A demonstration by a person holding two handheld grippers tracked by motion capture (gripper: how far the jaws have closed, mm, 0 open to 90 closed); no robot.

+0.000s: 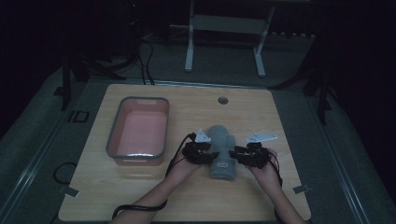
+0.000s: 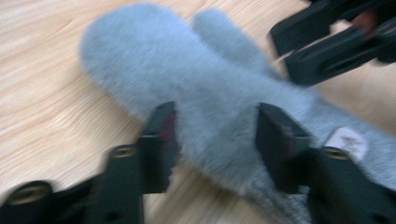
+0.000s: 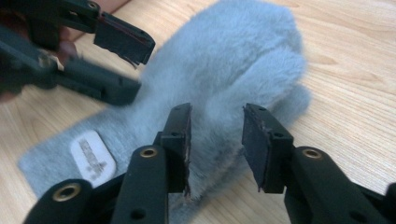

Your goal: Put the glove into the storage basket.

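While the room around it lies dark, the wooden counter (image 1: 140, 196) carries everything in the high view. Its largest load is a grey-rimmed tub (image 1: 111, 135) with a pale pink inside, standing left of centre, well apart from the hands. Next in size comes the grey fuzzy mitten (image 1: 221, 151), lying flat near the counter's middle, its rounded tip pointing away from the person and its knitted cuff toward them; the thumb lies on the side of the right tongs. A hand comes up on each side of it. The left tongs (image 2: 215, 128) sit at the mitten's left edge, jaws spread with the fur between them, the pads standing just off the pile without squeezing it. The right tongs (image 3: 217, 135) meet the opposite edge the same way, jaws parted astride the fluffy border, not pinching. Smallest of all, a white label (image 3: 92, 159) is sewn on the cuff, its print too blurred to read.
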